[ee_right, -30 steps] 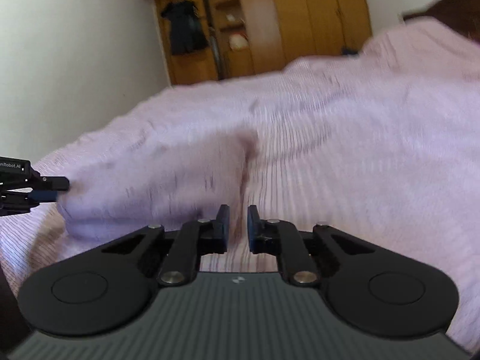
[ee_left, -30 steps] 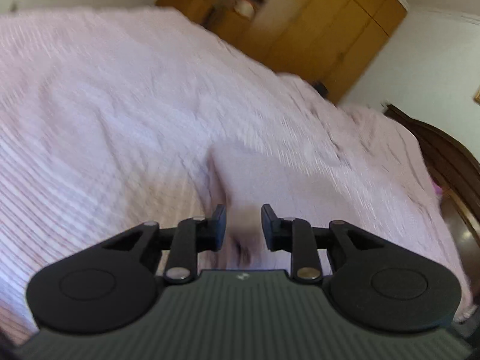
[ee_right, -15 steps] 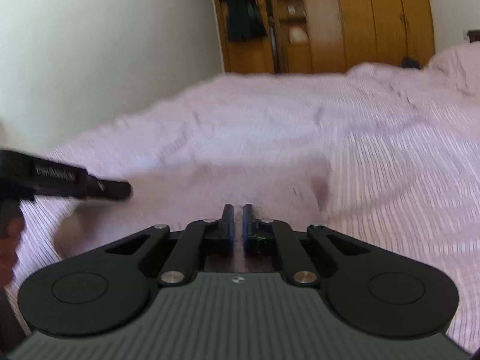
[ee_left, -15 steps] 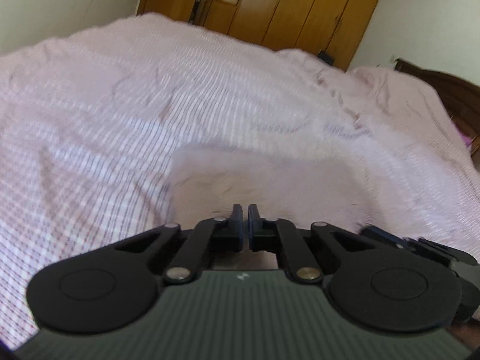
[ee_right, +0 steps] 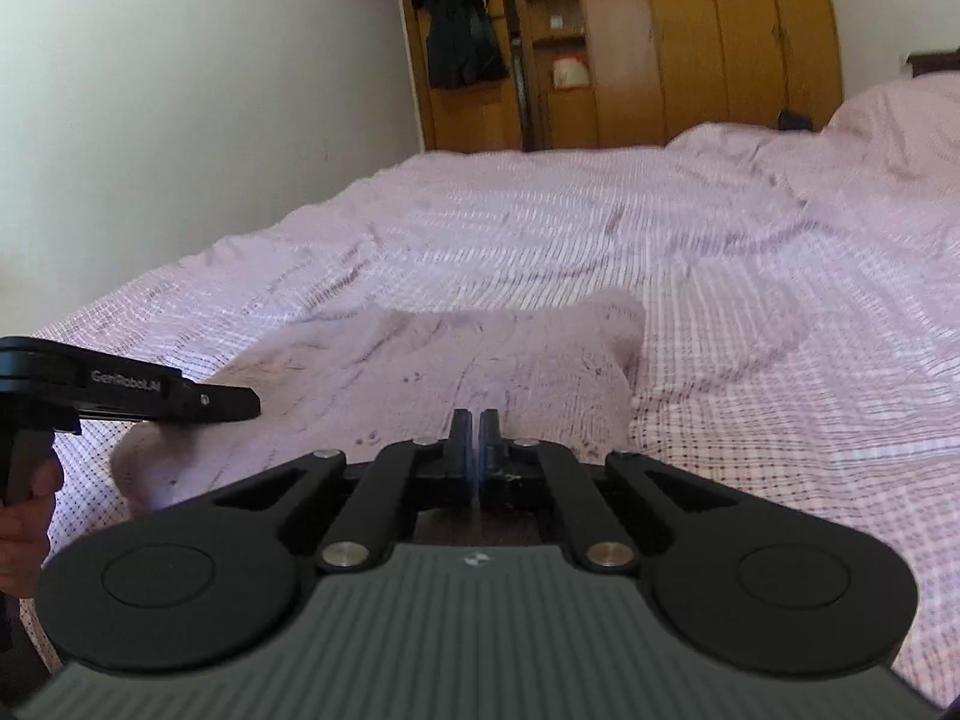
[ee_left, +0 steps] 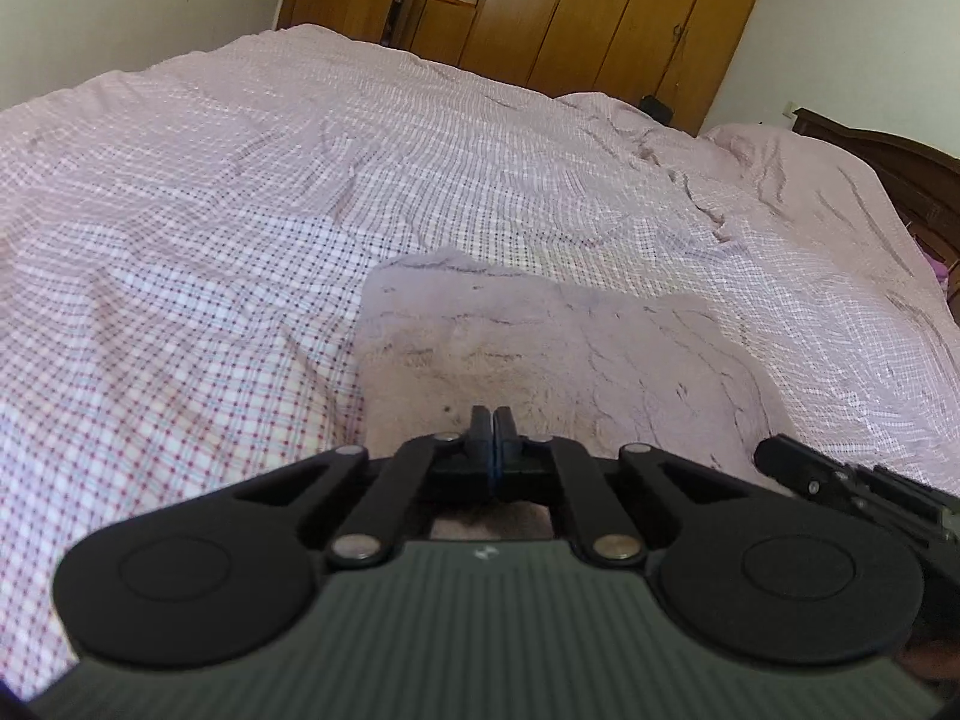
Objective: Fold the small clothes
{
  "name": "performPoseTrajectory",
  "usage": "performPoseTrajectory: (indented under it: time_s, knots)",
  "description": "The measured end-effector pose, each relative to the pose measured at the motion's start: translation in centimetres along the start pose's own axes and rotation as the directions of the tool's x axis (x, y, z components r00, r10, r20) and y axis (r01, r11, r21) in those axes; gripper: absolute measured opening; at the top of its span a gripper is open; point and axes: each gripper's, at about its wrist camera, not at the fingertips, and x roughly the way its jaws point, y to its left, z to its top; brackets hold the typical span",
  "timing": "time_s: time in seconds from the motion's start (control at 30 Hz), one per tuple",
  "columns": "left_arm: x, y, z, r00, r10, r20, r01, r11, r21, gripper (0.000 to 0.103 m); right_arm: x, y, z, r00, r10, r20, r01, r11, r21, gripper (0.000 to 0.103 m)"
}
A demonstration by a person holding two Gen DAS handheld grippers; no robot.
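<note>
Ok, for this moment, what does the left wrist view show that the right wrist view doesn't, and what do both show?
Only the left wrist view shows the dark wooden headboard at the far right and the right gripper from the side.

Only the right wrist view shows the dark garment hanging in the wardrobe, the left gripper from the side, and the hand holding its handle.

Both show the fluffy pale pink cloth on the pink checked bedspread, the wooden wardrobe, and each view's own gripper with fingers shut at the cloth's near edge.
</note>
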Motion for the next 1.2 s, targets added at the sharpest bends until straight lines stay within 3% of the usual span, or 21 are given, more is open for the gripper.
performPoseTrajectory:
  time_s: [0.2,0.3,0.33,0.4,0.47,0.5,0.6,0.63,0.7,0.83,0.87,0.93,1.0,1.07,1.1,1.13,1.2]
  knots:
    - [1.6,1.0,-0.9,1.0,-0.027,-0.008,0.026,1.0,-0.012,0.002,1.0,-0.7,-2.9,1.0,0.02,0.024,-0.02,0.999,0.029,0.0]
    - [0.9,2.2,-0.9,0.996,-0.082,0.015,0.083,0.991,-0.1,0.003,0.6,-0.2,-2.5,1.0,0.005,0.029,-0.005,1.0,0.006,0.0]
    - [0.3,2.9,-0.9,0.993,-0.116,0.017,0.118,0.982,-0.147,0.003,0.0,0.5,-2.4,0.999,-0.014,0.053,0.016,0.999,-0.049,0.0]
    - [-1.5,4.5,-0.6,0.982,-0.186,0.034,0.188,0.955,-0.229,0.003,-1.5,2.8,-2.5,0.995,-0.013,0.102,0.033,0.979,-0.201,0.009]
    - [-3.6,5.9,-0.7,0.977,-0.202,0.07,0.214,0.94,-0.267,0.003,-2.5,4.6,-2.7,0.992,0.069,0.105,-0.038,0.96,-0.276,0.017]
    - [-4.7,6.4,-0.9,0.976,-0.198,0.088,0.214,0.937,-0.275,0.003,-2.7,5.6,-2.9,0.99,0.108,0.092,-0.074,0.949,-0.307,0.026]
    - [-7.0,7.3,-2.5,0.984,-0.147,0.101,0.169,0.95,-0.264,0.012,-2.5,9.0,-3.9,0.982,0.173,0.071,-0.123,0.886,-0.446,0.048]
    - [-7.2,7.6,-3.2,0.987,-0.132,0.086,0.15,0.954,-0.258,0.014,-2.3,10.2,-4.4,0.979,0.193,0.063,-0.136,0.855,-0.5,0.051]
    - [-6.6,8.0,-4.5,0.994,-0.107,0.027,0.111,0.956,-0.273,0.014,-1.7,12.3,-5.7,0.98,0.195,0.048,-0.128,0.79,-0.6,0.066]
    - [-5.7,8.0,-4.5,0.994,-0.112,-0.013,0.103,0.953,-0.285,0.014,0.1,15.0,-7.9,0.987,0.153,0.044,-0.07,0.67,-0.739,0.071]
    - [-5.6,7.8,-4.4,0.993,-0.114,-0.016,0.105,0.954,-0.282,0.014,0.7,15.2,-8.0,0.99,0.14,0.034,-0.069,0.666,-0.742,0.071]
    - [-5.4,7.7,-4.3,0.993,-0.117,-0.025,0.106,0.953,-0.282,0.014,1.7,15.0,-7.6,0.989,0.142,0.038,-0.073,0.697,-0.713,0.068]
    - [-5.4,7.8,-4.3,0.991,-0.136,-0.017,0.125,0.947,-0.295,0.017,2.1,14.6,-6.9,0.989,0.13,0.066,-0.053,0.741,-0.67,0.04]
    - [-5.7,7.9,-4.2,0.987,-0.162,0.007,0.156,0.938,-0.309,0.034,1.8,13.8,-6.0,0.986,0.142,0.089,-0.063,0.809,-0.585,0.03]
    - [-5.7,7.9,-4.2,0.981,-0.193,0.021,0.19,0.927,-0.324,0.051,1.6,13.2,-5.5,0.985,0.146,0.095,-0.072,0.836,-0.543,0.027]
    - [-5.9,8.3,-4.4,0.972,-0.233,0.035,0.23,0.91,-0.344,0.069,1.5,12.9,-5.2,0.983,0.151,0.1,-0.08,0.856,-0.51,0.026]
    - [-5.8,8.7,-4.6,0.941,-0.332,0.057,0.326,0.851,-0.412,0.089,1.3,12.4,-4.7,0.983,0.157,0.096,-0.092,0.871,-0.482,0.025]
